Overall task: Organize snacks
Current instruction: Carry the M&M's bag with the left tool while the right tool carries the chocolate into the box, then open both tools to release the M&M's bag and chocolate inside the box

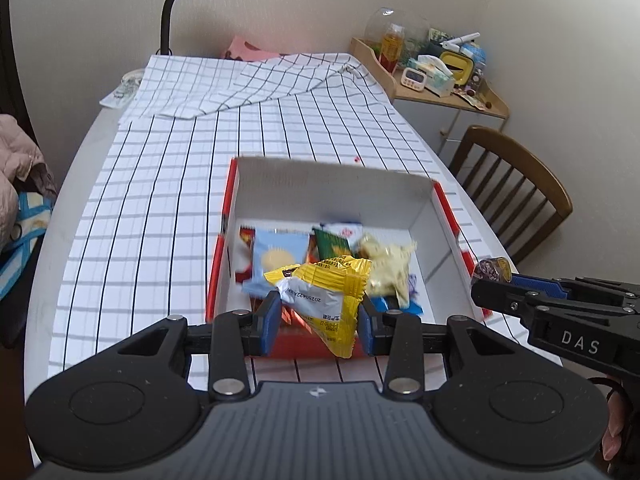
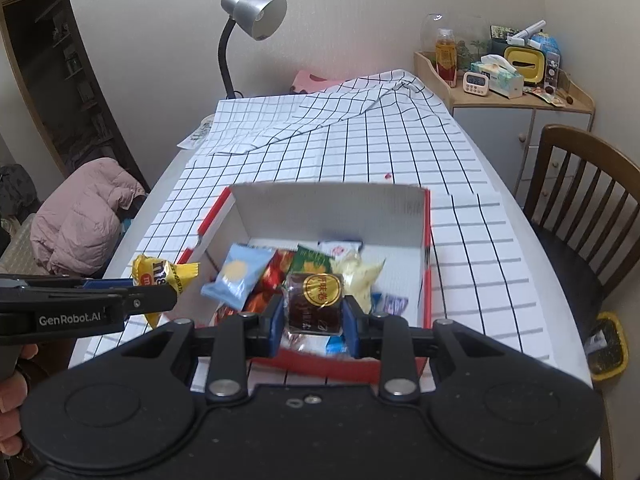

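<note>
Both grippers tilt downward above the snack box, each holding a snack.

Left gripper (image 1: 319, 314) fingers clamp a crinkled yellow foil packet (image 1: 324, 294); right gripper (image 2: 313, 318) fingers pinch a dark brown wrapped cake (image 2: 314, 304), over the red-sided white cardboard box (image 2: 332, 210) on the table (image 2: 472, 248).

Left wrist view: from behind own fingers, angled down, close over near edge of red box (image 1: 224, 216). Right wrist view: same downward tilt, close over box (image 2: 427, 248) from right side. Shared: box, checked tablecloth (image 1: 160, 200), lamp (image 2: 252, 12), cabinet (image 2: 520, 120), chair (image 1: 516, 184); each view catches other gripper at frame edge.
</note>
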